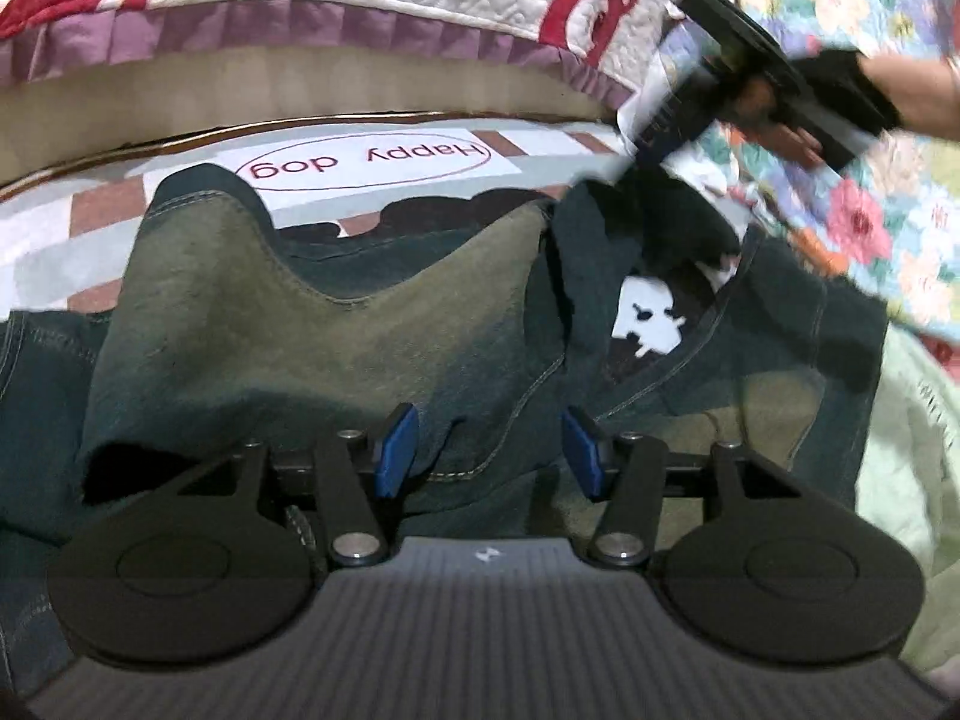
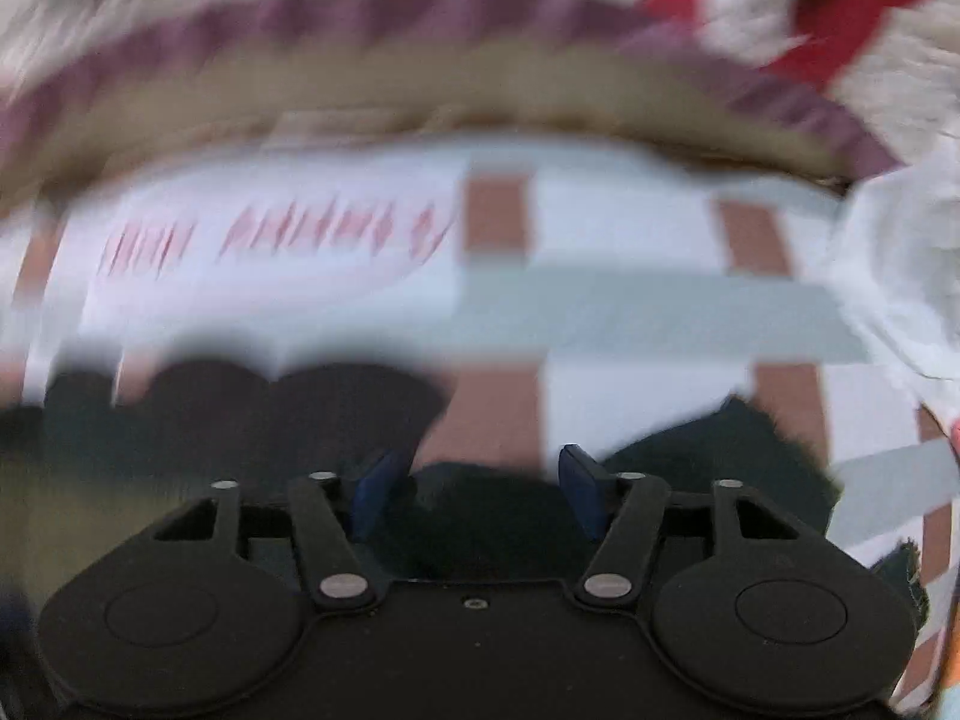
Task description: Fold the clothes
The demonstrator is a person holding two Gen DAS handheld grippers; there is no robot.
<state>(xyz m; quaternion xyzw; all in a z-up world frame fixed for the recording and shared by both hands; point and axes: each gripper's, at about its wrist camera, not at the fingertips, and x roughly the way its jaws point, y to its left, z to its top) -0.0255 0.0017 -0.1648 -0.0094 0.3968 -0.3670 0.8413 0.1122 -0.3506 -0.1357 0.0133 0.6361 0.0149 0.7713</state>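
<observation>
**Spreading jeans on a checked sheet, both claws wide**

Lying across the checked sheet (image 1: pixel 96 222) is a dark denim garment (image 1: pixel 336 336), its faded greenish panel uppermost and a seam line running down toward the left gripper (image 1: pixel 489 450). That gripper hangs just over the fabric with its blue pads (image 1: pixel 399 450) set well apart, nothing between them. A white patch (image 1: pixel 648 318) shows through an opening in the denim to the right of centre. Printed on the sheet beyond the garment is an oval label reading "Happy dog" (image 1: pixel 363 167), seen upside down. A quilted cover with a purple frill (image 1: pixel 360 24) hangs behind it, and a floral cloth (image 1: pixel 858 210) lies to the right.

In the left wrist view, a hand (image 1: pixel 774 114) in a dark fingerless glove grips a black tool handle above the garment's right edge.

The right wrist view is heavily blurred. The right gripper (image 2: pixel 486 486) has its pads spread wide, with dark fabric (image 2: pixel 498 510) below them; whether they touch it cannot be told.
</observation>
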